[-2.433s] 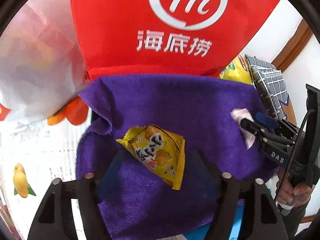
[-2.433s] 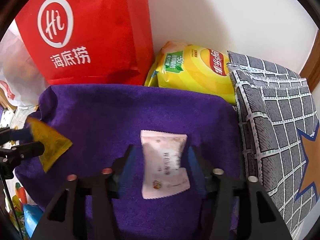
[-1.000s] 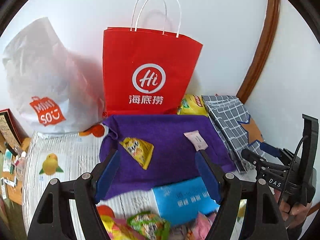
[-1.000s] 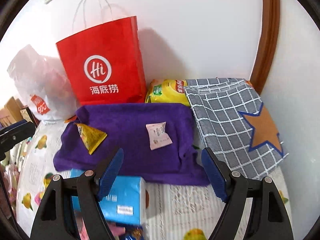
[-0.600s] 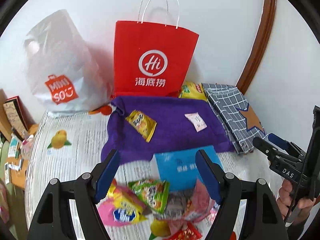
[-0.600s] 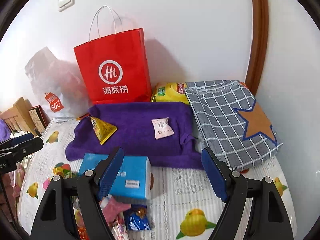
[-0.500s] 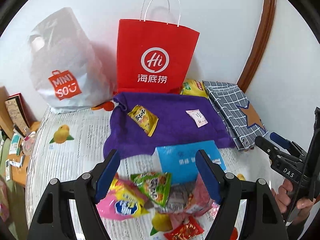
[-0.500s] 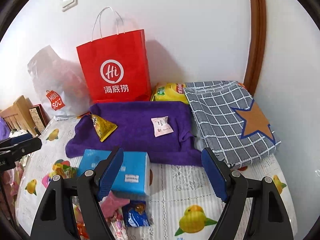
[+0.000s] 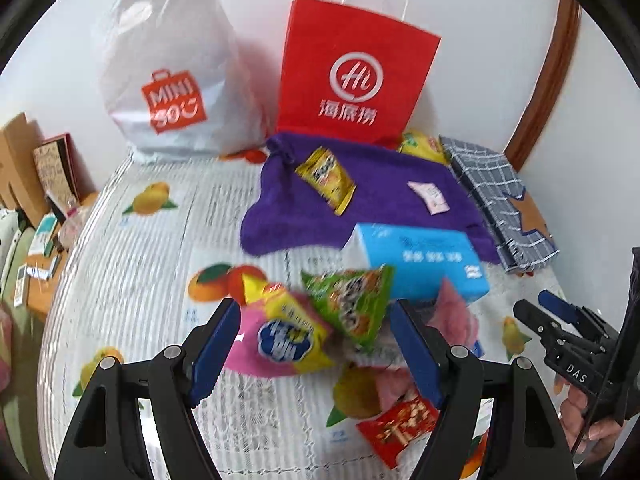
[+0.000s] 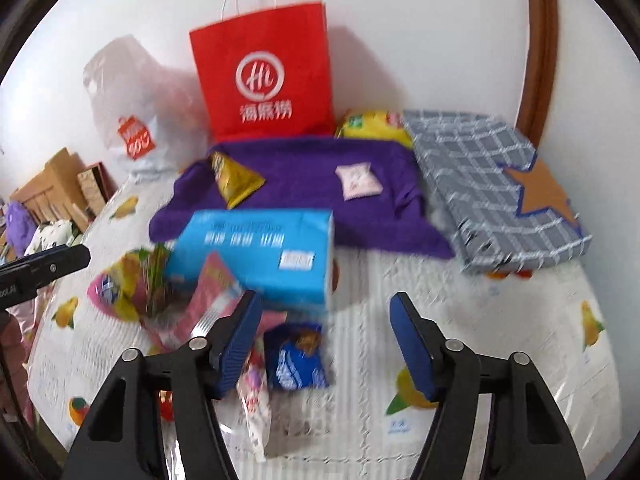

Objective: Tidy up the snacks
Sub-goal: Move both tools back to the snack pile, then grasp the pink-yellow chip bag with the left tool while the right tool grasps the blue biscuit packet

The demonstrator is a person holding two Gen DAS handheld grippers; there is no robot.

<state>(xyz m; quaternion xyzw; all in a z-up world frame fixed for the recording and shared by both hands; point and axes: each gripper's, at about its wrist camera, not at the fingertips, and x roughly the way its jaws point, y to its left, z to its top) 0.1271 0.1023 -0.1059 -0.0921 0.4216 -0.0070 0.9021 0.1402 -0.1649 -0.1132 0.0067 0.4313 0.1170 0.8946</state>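
On the purple towel point(image 9: 384, 196) point(image 10: 304, 188) lie a yellow snack packet point(image 9: 326, 176) point(image 10: 234, 180) and a small pale pink packet point(image 9: 430, 197) point(image 10: 358, 182). A heap of loose snacks sits in front of the towel on the fruit-print cloth. My left gripper point(image 9: 314, 350) hangs open over a pink and yellow packet point(image 9: 284, 334) and a green packet point(image 9: 352, 300). My right gripper point(image 10: 326, 346) is open with its jaws closing; a dark blue packet point(image 10: 296, 356) lies below, between the fingers, not pressed.
A blue tissue box point(image 9: 420, 258) point(image 10: 260, 256) stands by the towel's front edge. A red paper bag point(image 9: 352, 76), a white plastic bag point(image 9: 172, 80), a yellow chip bag point(image 10: 374, 122) and a checked cloth point(image 10: 492, 184) line the back. A red packet point(image 9: 400, 426) lies near me.
Both grippers have drawn back from the towel and sunk toward the snack heap, which now fills the lower views. The right jaws stand narrower than before.
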